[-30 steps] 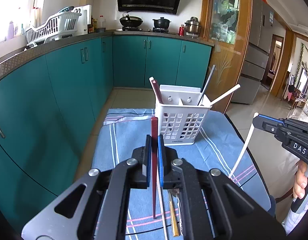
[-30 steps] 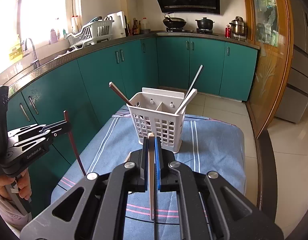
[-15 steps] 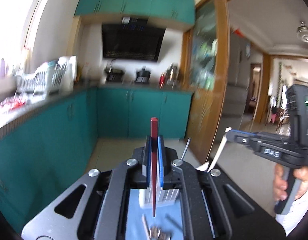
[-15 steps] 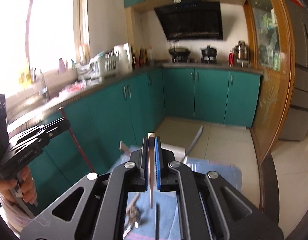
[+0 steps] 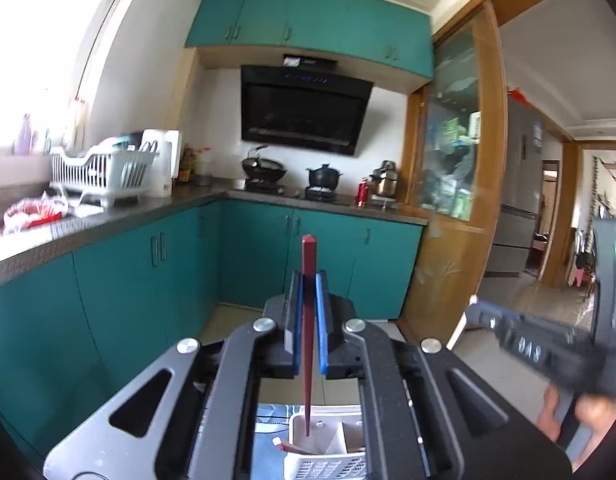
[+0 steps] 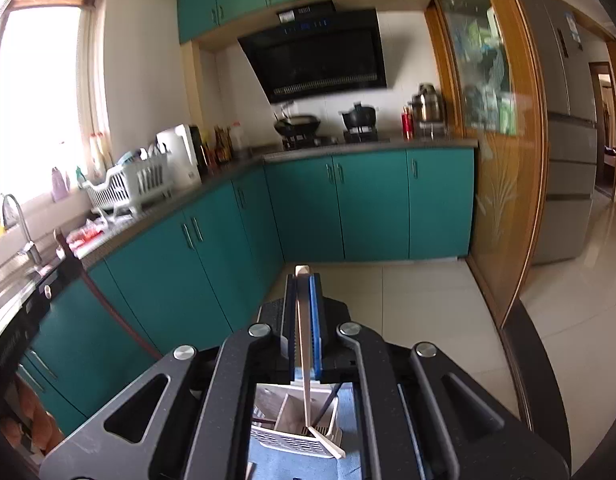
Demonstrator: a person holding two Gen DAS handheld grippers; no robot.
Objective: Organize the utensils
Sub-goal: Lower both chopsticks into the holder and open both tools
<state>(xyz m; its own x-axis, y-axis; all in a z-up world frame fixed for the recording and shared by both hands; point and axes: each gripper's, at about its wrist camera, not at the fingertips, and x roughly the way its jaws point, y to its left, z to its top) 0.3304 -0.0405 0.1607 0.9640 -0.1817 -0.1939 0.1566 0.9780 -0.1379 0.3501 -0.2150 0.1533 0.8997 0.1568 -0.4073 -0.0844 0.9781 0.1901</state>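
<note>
Chopsticks (image 5: 308, 320) upright, tips toward caddy (image 5: 327, 440)

Both wrist views level, facing stove wall (image 5: 308, 112)

Utensil caddy (image 5: 327, 456) on cloth (image 6: 292, 464), below both chopsticks (image 5: 308, 320).

Daylight is admitted through the window (image 6: 48, 96), which is blown out to white. Straight lines are bowed and corners blackened by fisheye distortion. The far gripper (image 5: 547, 344) and hand (image 5: 579, 416) are smeared by motion blur.
</note>
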